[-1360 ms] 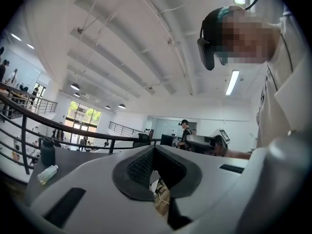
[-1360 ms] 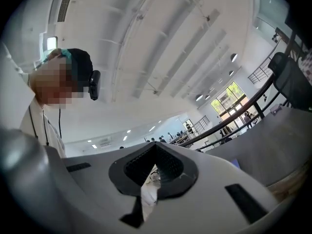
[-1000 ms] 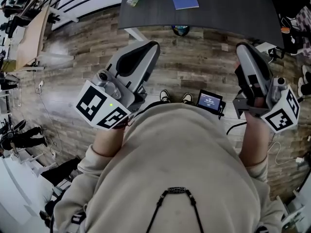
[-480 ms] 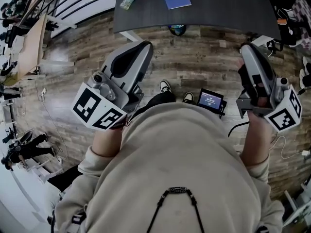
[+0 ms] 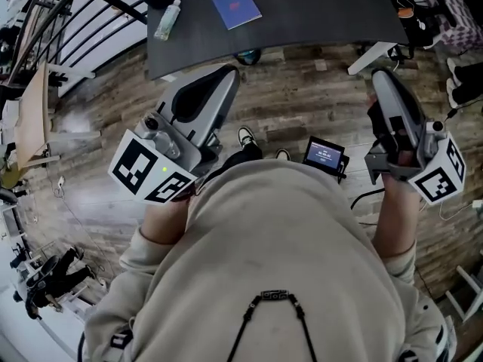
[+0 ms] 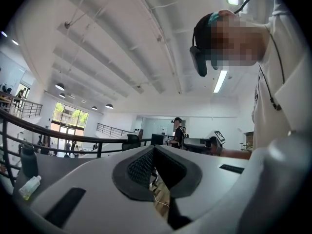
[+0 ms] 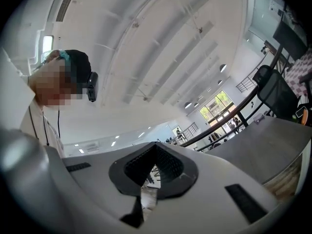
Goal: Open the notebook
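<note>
A closed blue notebook [image 5: 236, 7] lies flat on the dark table [image 5: 317, 13] at the top of the head view. My left gripper [image 5: 229, 72] is held level over the wooden floor, short of the table's near edge and below the notebook. Its jaws meet at the tips with nothing between them [image 6: 153, 150]. My right gripper [image 5: 379, 76] is held further right, also short of the table, shut and empty [image 7: 156, 146]. The notebook shows in neither gripper view.
A clear bottle [image 5: 167, 19] lies on the table left of the notebook and shows in the left gripper view [image 6: 30, 186]. A black railing [image 5: 83, 6] runs at upper left. A small screen [image 5: 325, 155] hangs at my waist. Another person [image 6: 178, 130] stands far off.
In the head view the table, notebook and bottle have slid to the left. Both grippers stay shut in front of my body, swinging level with it.
</note>
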Available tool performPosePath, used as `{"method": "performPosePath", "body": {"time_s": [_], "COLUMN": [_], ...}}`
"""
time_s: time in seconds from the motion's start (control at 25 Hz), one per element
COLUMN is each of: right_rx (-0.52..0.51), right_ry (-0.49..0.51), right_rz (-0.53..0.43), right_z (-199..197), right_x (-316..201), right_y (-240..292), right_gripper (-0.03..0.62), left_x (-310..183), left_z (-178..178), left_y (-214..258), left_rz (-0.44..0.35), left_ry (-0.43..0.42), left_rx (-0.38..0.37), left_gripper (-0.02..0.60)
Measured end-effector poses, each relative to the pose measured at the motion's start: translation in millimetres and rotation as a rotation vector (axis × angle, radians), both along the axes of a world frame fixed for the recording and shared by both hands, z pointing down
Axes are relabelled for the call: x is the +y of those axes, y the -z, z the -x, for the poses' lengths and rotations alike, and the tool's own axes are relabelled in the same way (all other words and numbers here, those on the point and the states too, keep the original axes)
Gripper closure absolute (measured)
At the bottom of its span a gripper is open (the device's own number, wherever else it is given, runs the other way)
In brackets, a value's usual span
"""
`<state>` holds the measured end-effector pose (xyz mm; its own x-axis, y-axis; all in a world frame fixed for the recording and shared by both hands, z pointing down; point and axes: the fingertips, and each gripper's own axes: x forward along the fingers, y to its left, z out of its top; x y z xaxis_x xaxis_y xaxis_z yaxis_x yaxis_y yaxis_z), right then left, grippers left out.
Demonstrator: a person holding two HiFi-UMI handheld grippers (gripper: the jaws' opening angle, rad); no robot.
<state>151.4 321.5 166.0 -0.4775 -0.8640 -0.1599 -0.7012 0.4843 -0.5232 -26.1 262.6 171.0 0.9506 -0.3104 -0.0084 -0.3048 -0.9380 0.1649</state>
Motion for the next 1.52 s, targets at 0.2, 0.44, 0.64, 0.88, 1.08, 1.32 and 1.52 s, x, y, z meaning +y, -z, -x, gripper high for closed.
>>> {"method": "performPosePath", "body": {"time_s": [0.2, 0.44, 0.64, 0.88, 1.08, 1.32, 1.52], "right_rx": [0.022, 0.036, 0.084, 0.134, 0.157, 0.165, 0.167], "right_ry": [-0.016, -0.01, 0.028, 0.058, 0.105, 0.168, 0.212], "right_rz": [0.013, 0.033, 0.07, 0.087, 0.104, 0.102, 0.099], "right_z": [0, 5, 43, 82, 112, 148, 167], "right_x": [-7, -42, -97, -138, -164, -192, -207], "right_y": [0, -1, 2, 5, 11, 2, 2], "right_gripper": [0.58, 0.58, 0.58, 0.58, 0.58, 0.58, 0.58], "left_x": [-13, -45, -84, -117, -137, -153, -163], "left_z": [-13, -31, -24, -1, 32, 68, 90], "left_y": [-1, -15, -19, -29, -31, -48, -48], "left_rz": [-0.007, 0.047, 0.067, 0.085, 0.103, 0.118, 0.116], "left_ry": [-0.057, -0.133, -0.231, -0.245, -0.196, -0.135, -0.085], "left_rx": [0.02, 0.006, 0.005, 0.02, 0.037, 0.039, 0.042], "left_gripper": [0.58, 0.58, 0.58, 0.58, 0.58, 0.58, 0.58]}}
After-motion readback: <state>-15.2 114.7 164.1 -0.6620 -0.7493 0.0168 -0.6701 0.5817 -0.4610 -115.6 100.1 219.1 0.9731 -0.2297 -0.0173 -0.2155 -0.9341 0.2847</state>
